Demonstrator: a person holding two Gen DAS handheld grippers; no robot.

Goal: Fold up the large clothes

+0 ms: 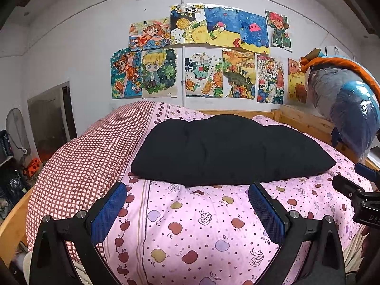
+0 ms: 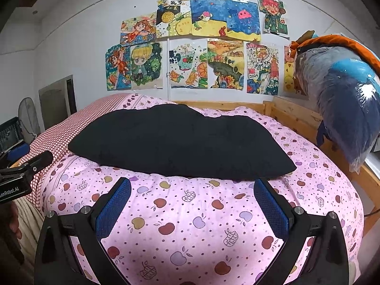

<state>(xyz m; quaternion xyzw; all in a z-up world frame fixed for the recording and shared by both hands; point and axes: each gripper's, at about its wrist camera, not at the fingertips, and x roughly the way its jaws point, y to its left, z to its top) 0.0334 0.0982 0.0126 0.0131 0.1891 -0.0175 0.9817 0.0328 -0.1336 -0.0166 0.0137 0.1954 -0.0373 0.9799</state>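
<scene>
A large black garment (image 1: 228, 149) lies folded in a wide flat shape on the pink apple-print bedspread (image 1: 201, 225); it also shows in the right wrist view (image 2: 180, 142). My left gripper (image 1: 187, 190) is open and empty, a little short of the garment's near edge. My right gripper (image 2: 192, 185) is open and empty, its fingertips close to the garment's near right edge. The right gripper's body shows at the right edge of the left wrist view (image 1: 356, 190). The left gripper's body shows at the left edge of the right wrist view (image 2: 23, 171).
A red-checked quilt (image 1: 90, 161) lies along the bed's left side. A wooden bed rail (image 2: 296, 118) runs at the back and right. Plastic-wrapped blue bedding (image 2: 344, 95) hangs over the right rail. Drawings (image 1: 201, 54) cover the wall. A fan (image 2: 28, 118) stands left.
</scene>
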